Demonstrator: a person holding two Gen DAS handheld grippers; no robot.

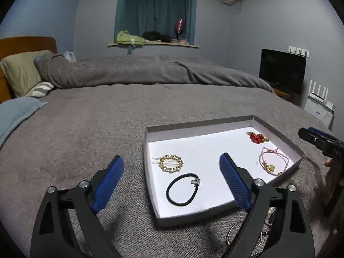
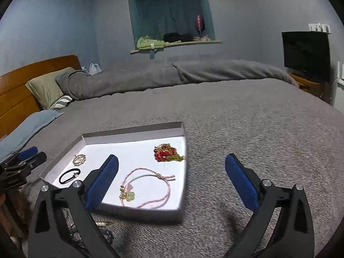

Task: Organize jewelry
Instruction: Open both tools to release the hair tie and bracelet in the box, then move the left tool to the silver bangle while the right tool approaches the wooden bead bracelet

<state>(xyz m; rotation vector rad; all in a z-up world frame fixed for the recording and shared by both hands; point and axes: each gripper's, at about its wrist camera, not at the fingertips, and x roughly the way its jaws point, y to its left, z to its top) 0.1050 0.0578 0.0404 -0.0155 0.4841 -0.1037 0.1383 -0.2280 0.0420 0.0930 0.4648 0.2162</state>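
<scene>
Left wrist view: one tray [image 1: 150, 142] holds four jewelry pieces; both tools [image 1: 171, 167] [image 2: 172, 167] gape, holding nothing.

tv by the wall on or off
Off, as far as visible: the tv screen is uniformly dark in both views, no picture showing.

Dim bluish-grey walls [image 1: 258, 32] all round a big bed with a fuzzy grey blanket [image 1: 107, 118]. Behind it, a teal-curtained window alcove [image 1: 154, 10]; wooden headboard [image 2: 21, 86] left, black TV screen [image 2: 305, 56] right.
</scene>
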